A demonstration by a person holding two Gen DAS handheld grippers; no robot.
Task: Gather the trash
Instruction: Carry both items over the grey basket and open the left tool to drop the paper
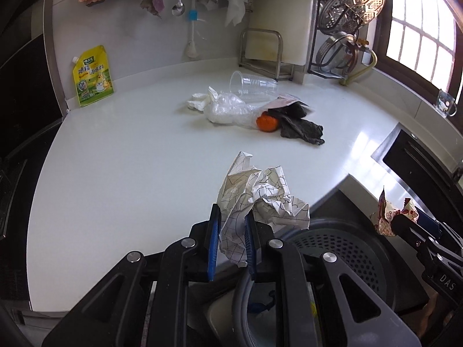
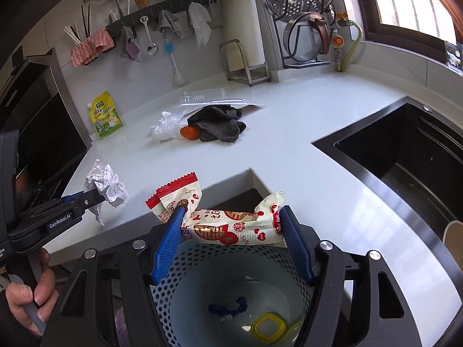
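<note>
Bare counter [image 2: 289, 133] lies open around the rag [image 2: 220, 124] pile; bin [image 2: 231, 289] mouth below stands unobstructed.

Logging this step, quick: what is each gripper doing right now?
Left gripper: closed on the crumpled paper.
Right gripper: closed on the snack wrapper, above the perforated bin.
</note>
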